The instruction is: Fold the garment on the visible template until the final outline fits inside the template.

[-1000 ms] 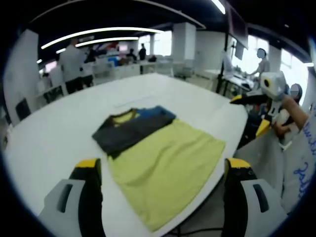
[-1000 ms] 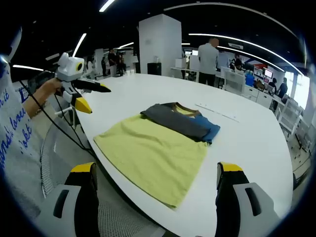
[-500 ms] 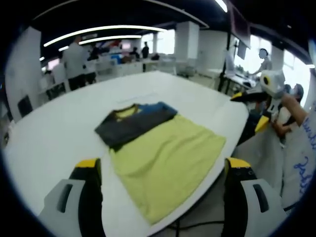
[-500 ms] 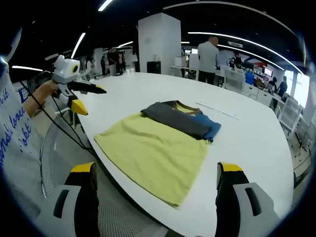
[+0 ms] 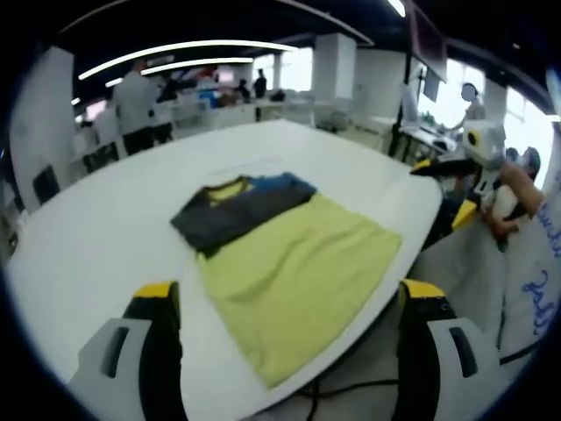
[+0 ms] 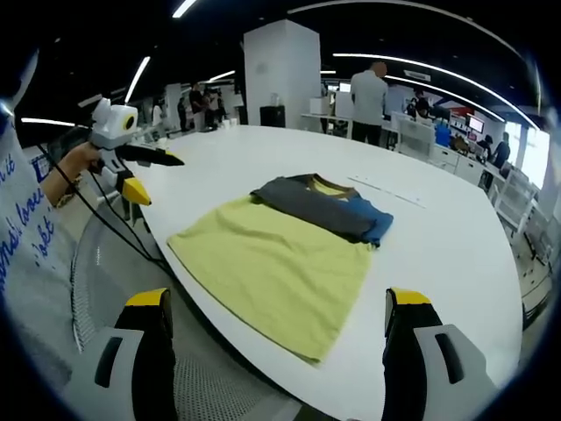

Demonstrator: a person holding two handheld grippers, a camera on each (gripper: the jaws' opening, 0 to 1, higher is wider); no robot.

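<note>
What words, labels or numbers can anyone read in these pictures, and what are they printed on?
Blue lettering on the person's white sleeve: seen at the edge of the right gripper view and curved, too distorted to read.
The same blue lettering in the left gripper view: blurred, not readable.
The garment and the table: no text on either.

A large white tabletop [image 5: 88,237] with a rounded edge carries a garment [image 5: 280,254]. The garment lies flat near that edge, its yellow-green body toward the rim, its dark grey and blue parts folded across the collar end. Beyond it a thin pale strip [image 6: 386,194] lies on the tabletop.
</note>
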